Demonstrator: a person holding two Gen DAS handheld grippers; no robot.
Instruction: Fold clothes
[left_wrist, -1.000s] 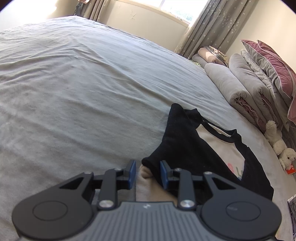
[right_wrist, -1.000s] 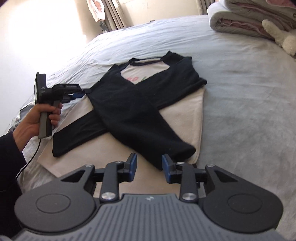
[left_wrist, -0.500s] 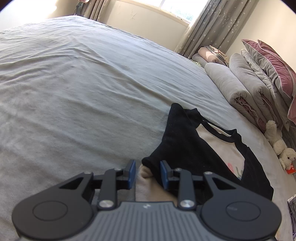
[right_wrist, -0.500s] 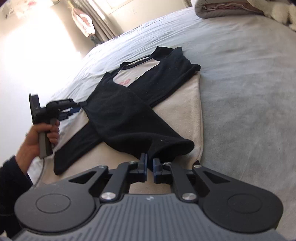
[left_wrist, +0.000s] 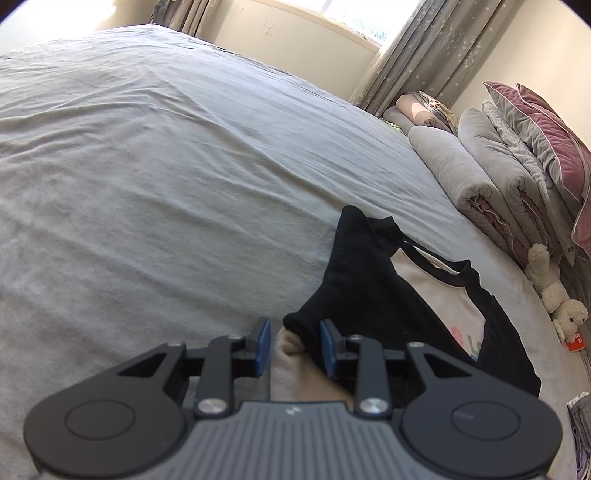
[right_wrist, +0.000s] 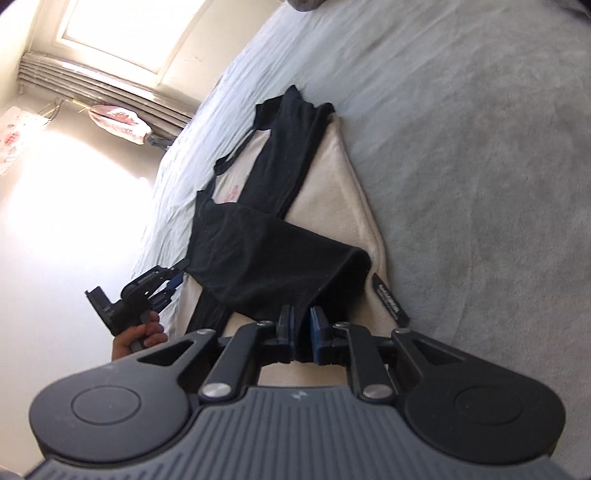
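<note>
The right tongs (right_wrist: 302, 329) pinch the cuff of the black sleeve (right_wrist: 273, 258) of the shirt (right_wrist: 332, 206), which lies on the grey bed (right_wrist: 480, 147). The left tongs (left_wrist: 294, 343) are wide open, with the other sleeve end (left_wrist: 299, 323) between their tips.

I count one shirt (left_wrist: 373, 295) on the bed (left_wrist: 166, 166), cream-bodied with two black sleeves, both folded across it. I hold two grippers: my left gripper (left_wrist: 294, 345) and my right gripper (right_wrist: 302, 332). At two o'clock in the left view lie three rolled quilts (left_wrist: 454, 173), two pillows (left_wrist: 550, 136) at three o'clock, and one plush toy (left_wrist: 554, 291) at four o'clock.
</note>
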